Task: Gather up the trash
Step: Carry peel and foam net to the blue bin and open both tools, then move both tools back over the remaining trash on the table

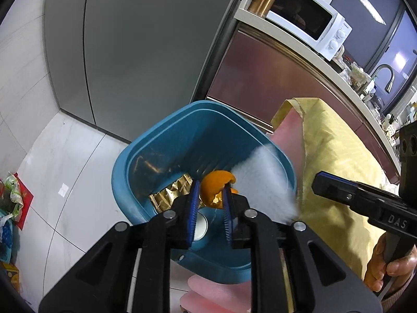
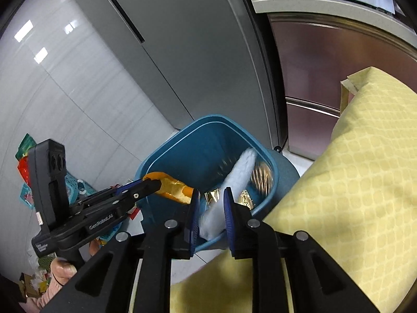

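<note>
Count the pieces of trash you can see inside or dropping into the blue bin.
4: orange peel at the left tongs, white tissue falling, gold wrapper and a white cup on the bottom. More may be hidden.

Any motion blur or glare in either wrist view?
Left wrist: white tissue smeared by motion over the blue bin; orange peel sharp. Right wrist: tissue again blurred; ceiling-light reflections glare on the wall tiles.
</note>
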A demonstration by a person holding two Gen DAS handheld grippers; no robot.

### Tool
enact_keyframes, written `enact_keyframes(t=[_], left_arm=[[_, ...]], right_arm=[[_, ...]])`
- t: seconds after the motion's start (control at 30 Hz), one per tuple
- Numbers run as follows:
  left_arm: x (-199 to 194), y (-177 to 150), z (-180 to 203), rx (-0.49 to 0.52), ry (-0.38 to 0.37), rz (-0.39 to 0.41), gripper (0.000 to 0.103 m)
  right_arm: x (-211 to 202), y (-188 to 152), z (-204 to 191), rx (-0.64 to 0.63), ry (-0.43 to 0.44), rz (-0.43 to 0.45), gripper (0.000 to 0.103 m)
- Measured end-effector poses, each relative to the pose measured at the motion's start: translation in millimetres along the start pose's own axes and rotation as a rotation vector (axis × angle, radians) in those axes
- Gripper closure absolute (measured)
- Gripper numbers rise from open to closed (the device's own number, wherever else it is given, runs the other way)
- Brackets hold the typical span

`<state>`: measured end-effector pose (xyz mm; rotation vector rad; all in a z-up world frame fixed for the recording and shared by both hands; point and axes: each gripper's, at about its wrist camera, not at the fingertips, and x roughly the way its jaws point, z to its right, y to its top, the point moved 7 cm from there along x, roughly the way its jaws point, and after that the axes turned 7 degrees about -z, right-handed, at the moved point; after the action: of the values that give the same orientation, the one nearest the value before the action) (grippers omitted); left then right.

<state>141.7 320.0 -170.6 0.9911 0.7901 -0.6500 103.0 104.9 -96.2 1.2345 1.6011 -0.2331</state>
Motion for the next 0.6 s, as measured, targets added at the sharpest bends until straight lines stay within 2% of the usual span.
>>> enact_keyframes(t=[0.17,0.2,0.23,0.27,0.33,0.43,0.6], left_arm=[[-6.0,3.4,12.2,0.026,-0.003,0.025,0.073],[-8.4,3.8,16.7,0.038,-0.005,0.032,0.066],[-10.7,3.5,19.1,0.047,0.006,0.039,0.053],[-12.8,4.7,22.5,0.060,0.029,0.052,0.049],[-15.0,7.3,27.1,0.084,0.050,0.067,0.051],[-17.1,8.0,36.6,0.089,0.018,0.062,0.052],[-37.3,1.8,85.9,0.200,-0.064,0.098,0.051]], right_arm=[[-30.8,-10.3,-0.9,-0.030,0.005,0.052,0.081],[-40.0,-14.5,-1.1,-0.043,0.002,0.065,0.081],[-50.6,-19.3,-0.7,-0.053,-0.002,0.082,0.080],[-57.2,-21.2,0.3,-0.059,-0.003,0.091,0.077],[-76.4,-31.5,4.0,-0.071,-0.016,0.118,0.073],[-102.2,-48.3,15.4,-0.074,-0.025,0.145,0.073],[-146.7,-80.5,47.2,-0.034,-0.050,0.222,0.062]])
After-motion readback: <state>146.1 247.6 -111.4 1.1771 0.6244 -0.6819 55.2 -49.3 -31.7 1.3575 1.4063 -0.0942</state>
